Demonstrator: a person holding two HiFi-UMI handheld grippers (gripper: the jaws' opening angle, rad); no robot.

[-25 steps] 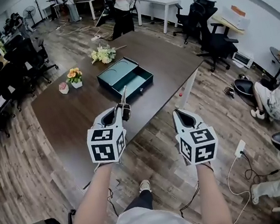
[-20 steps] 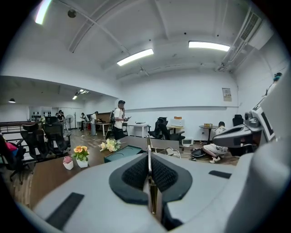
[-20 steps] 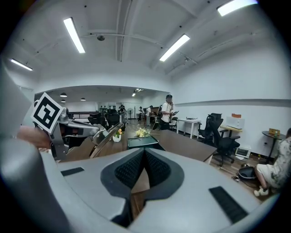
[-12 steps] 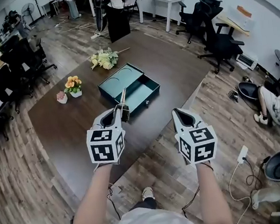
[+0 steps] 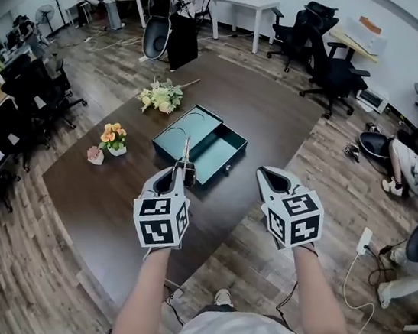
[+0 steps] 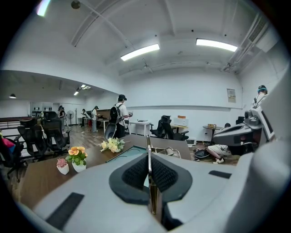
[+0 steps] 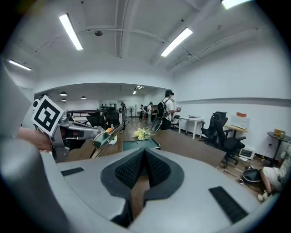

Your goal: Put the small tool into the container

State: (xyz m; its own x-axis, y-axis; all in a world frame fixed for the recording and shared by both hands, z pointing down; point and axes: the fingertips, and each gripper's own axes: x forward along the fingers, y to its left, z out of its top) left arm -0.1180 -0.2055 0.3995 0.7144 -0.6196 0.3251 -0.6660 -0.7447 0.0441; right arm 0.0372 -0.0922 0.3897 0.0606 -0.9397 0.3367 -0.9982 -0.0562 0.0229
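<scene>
A teal open box [image 5: 210, 148] lies on the dark brown table [image 5: 97, 193], its lid flat to the left. My left gripper [image 5: 171, 177] hovers over the table just short of the box, shut on a thin metal tool [image 5: 185, 155] that sticks out forward over the box's near edge. In the left gripper view the tool [image 6: 148, 159] stands as a narrow blade between the black pads [image 6: 164, 174], with the box [image 6: 128, 153] behind it. My right gripper [image 5: 270, 174] is level with the left one, past the table's edge, shut and empty [image 7: 144, 155].
An orange flower pot [image 5: 114, 137] and a small pink pot [image 5: 95, 156] stand left of the box, and a white bouquet [image 5: 161, 97] lies behind it. Black office chairs [image 5: 326, 69] ring the table. People stand at the far desks [image 5: 248, 6].
The table and box have drawn closer and shifted right in the head view. Both grippers keep their pose, the left still shut on the tool.
</scene>
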